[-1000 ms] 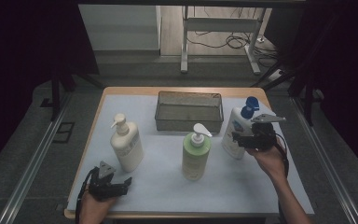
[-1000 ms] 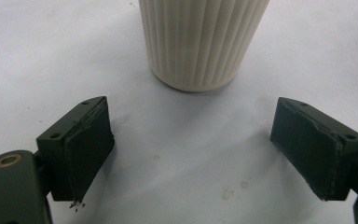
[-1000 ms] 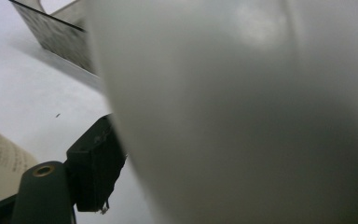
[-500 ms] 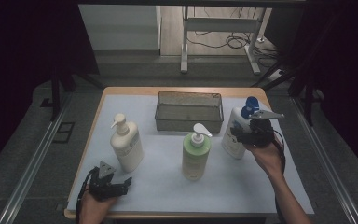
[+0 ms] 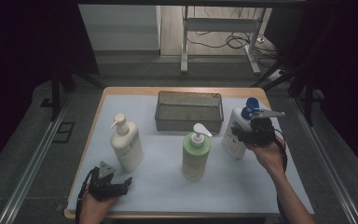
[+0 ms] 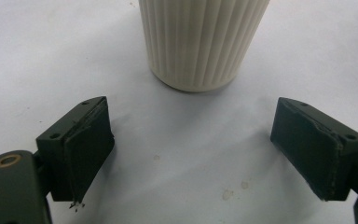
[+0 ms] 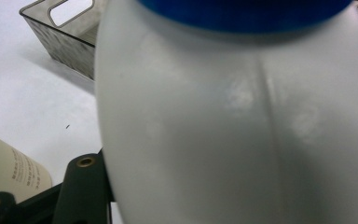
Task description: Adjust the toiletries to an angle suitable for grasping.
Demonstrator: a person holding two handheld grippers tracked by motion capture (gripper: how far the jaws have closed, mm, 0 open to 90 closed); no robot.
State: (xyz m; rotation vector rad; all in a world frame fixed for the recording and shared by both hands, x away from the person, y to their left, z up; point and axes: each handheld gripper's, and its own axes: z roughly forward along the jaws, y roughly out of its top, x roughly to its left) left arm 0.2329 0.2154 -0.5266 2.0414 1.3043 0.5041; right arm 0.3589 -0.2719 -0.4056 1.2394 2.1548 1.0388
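A white bottle (image 5: 232,140) with a blue cap (image 5: 250,105) stands at the right of the table, beside the basket. My right gripper (image 5: 240,134) reaches it from the right, at its upper body. Its jaws have just been closing, and they now hold the bottle between them. In the right gripper view the white bottle (image 7: 242,130) is very close, with one dark jaw against its left side. My left gripper (image 5: 125,183) rests open at the front left, nothing between its pads (image 6: 91,140). A cream ribbed bottle (image 6: 200,42) stands just beyond it.
A cream pump bottle (image 5: 126,144) stands left of centre and a green pump bottle (image 5: 196,156) in the middle. A grey mesh basket (image 5: 189,125) sits at the back centre, also visible as the basket (image 7: 60,37) behind the white bottle. White mat (image 5: 168,186) covers the table.
The right gripper has crept left onto the white bottle and its jaws have narrowed around it. The left gripper has stayed where it was.
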